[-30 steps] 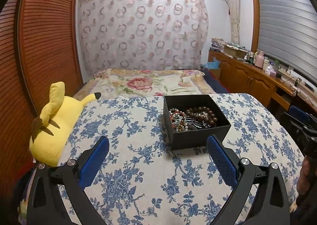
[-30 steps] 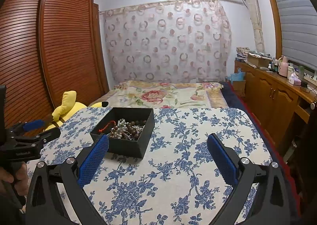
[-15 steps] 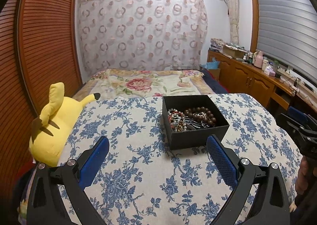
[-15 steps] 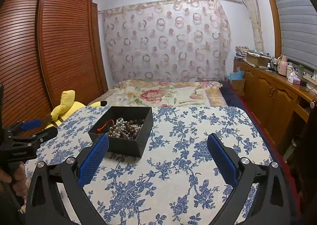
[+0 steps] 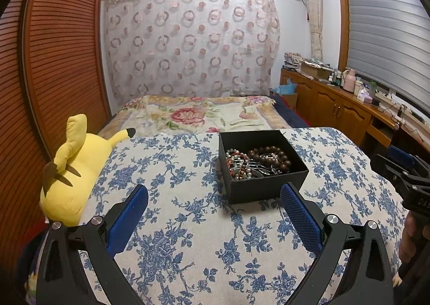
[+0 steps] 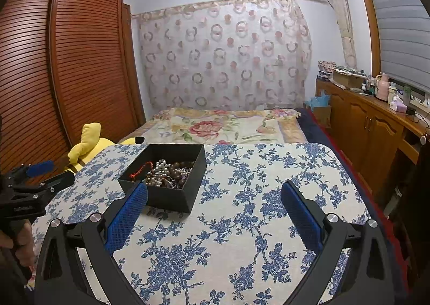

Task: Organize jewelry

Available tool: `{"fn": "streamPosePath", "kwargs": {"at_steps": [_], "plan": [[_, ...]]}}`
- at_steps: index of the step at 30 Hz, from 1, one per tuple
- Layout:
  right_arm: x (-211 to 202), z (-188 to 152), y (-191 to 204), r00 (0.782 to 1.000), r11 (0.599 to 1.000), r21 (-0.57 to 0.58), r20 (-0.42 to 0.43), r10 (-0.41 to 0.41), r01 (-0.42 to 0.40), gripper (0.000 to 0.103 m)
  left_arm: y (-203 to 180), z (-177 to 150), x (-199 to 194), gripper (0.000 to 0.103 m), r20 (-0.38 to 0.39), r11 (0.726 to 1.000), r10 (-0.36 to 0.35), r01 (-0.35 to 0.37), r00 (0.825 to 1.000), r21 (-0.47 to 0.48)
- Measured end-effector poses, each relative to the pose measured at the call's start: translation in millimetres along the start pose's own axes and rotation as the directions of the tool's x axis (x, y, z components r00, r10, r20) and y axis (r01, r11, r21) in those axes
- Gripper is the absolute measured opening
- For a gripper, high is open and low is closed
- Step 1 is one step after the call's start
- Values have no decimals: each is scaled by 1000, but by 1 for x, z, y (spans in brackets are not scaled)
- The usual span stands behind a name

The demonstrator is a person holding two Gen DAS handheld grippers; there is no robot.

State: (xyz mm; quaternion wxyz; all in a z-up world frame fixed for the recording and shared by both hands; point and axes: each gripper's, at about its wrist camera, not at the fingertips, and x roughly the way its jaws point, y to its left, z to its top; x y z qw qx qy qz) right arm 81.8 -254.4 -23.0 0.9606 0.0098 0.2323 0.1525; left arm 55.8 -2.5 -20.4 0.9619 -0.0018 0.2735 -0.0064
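Note:
A black open box [image 5: 264,184] stands on the blue-flowered tablecloth [image 5: 188,237]. It holds a tangle of jewelry [image 5: 255,161]: brown bead bracelets, pearl strands and a red cord. In the right wrist view the box [image 6: 172,197] is at the left, with the jewelry [image 6: 166,174] inside. My left gripper [image 5: 213,208] is open and empty, just short of the box. My right gripper [image 6: 213,208] is open and empty, to the right of the box. Each gripper shows at the edge of the other's view.
A yellow plush toy [image 5: 72,170] lies at the table's left edge. Behind the table is a bed with a floral cover [image 5: 201,114]. A wooden wardrobe [image 6: 80,68] stands on the left, a wooden sideboard [image 6: 376,127] with clutter on the right.
Both grippers have drifted slightly; the box sits a little further left in both views. Both stay open and empty.

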Motion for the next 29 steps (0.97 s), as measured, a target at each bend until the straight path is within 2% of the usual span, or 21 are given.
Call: {"fn": "streamPosePath", "kwargs": {"at_steps": [29], "plan": [[1, -1, -2, 1000, 1000, 2, 1, -1, 1, 100, 0, 5, -7, 95, 10, 1000, -5, 5, 1000, -1]]}}
